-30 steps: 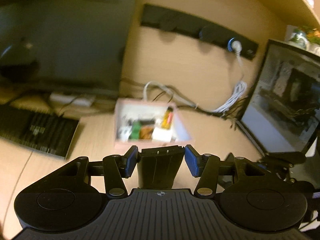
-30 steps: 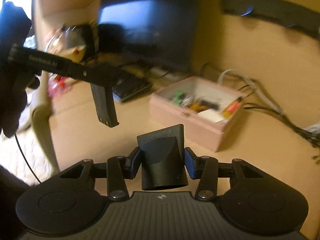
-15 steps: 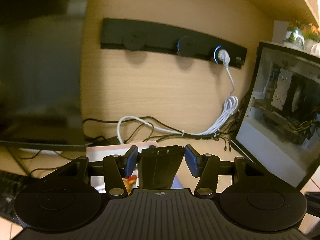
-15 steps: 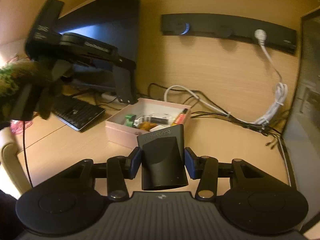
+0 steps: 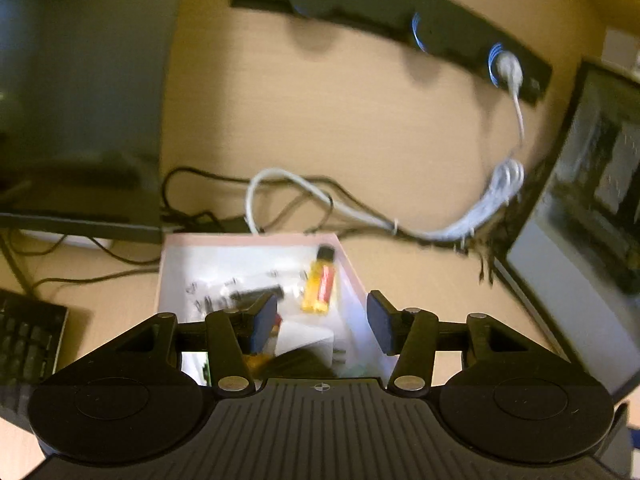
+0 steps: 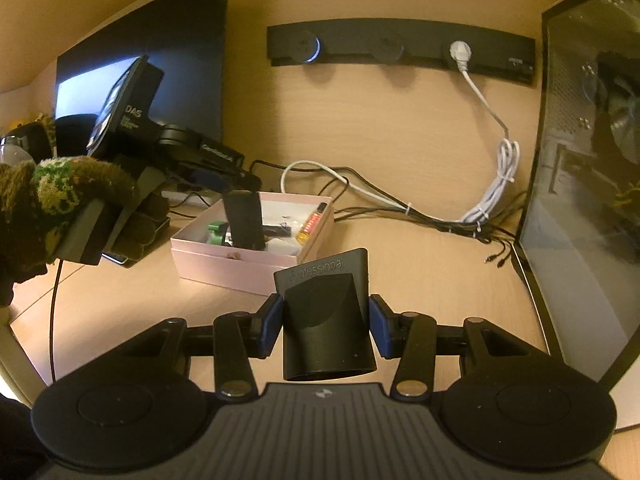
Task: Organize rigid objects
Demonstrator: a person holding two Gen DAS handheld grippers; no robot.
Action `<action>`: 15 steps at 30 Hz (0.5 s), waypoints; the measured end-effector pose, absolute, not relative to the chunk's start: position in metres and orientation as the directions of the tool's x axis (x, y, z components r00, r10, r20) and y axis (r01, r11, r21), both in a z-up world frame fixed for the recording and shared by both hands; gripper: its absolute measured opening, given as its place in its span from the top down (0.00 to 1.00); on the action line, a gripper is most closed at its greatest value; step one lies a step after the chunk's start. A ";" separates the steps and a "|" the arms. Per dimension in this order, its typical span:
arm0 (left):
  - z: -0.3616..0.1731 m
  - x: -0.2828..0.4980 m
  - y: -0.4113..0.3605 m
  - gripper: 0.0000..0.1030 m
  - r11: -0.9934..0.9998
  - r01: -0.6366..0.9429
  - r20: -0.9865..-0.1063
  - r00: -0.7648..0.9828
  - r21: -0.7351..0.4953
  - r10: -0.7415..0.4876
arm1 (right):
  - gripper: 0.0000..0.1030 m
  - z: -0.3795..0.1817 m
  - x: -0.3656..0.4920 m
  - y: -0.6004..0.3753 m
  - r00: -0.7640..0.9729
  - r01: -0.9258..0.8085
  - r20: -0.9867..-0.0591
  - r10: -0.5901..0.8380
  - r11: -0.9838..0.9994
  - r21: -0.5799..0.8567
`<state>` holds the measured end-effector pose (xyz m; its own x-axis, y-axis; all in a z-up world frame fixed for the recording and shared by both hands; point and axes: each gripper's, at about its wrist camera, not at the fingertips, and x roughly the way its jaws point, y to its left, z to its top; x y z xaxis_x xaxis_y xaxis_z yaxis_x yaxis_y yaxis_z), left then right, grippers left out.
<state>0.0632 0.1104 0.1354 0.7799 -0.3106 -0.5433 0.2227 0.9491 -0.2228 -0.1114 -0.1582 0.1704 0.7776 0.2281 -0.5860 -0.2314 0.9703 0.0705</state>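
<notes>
Surface [image 6: 420, 272] crowded: our left tool [image 5: 322, 320], jaws just narrowed, empty over the pink box [image 5: 256, 240]; right tool [image 6: 322, 322] clamps a nozzle [image 6: 326, 312], which could topple the upright black piece [image 6: 244, 220].

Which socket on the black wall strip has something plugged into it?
The right-hand one on the black strip: it alone holds the white plug. The middle socket and the blue-lit left socket are empty.

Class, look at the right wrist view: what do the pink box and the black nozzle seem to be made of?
Pink box: probably matte cardboard, going by its thin, straight, unshiny walls. Black nozzle: likely moulded plastic with a smooth satin finish, showing soft highlights and raised lettering.
</notes>
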 end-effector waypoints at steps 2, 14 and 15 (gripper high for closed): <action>0.142 0.057 0.123 0.47 0.942 0.211 -0.497 0.807 -0.261 -0.318 | 0.56 0.169 -0.111 -0.159 0.773 -0.231 -0.591 0.232 0.970 0.078; 0.108 -0.030 0.195 0.47 0.965 -0.032 -0.585 0.801 -0.261 -0.132 | 0.56 0.163 -0.016 -0.128 0.751 -0.326 -0.551 0.363 0.930 0.169; 0.101 -0.040 0.196 0.47 0.967 -0.044 -0.601 0.790 -0.251 -0.120 | 0.56 0.164 0.002 -0.120 0.756 -0.340 -0.537 0.373 0.926 0.164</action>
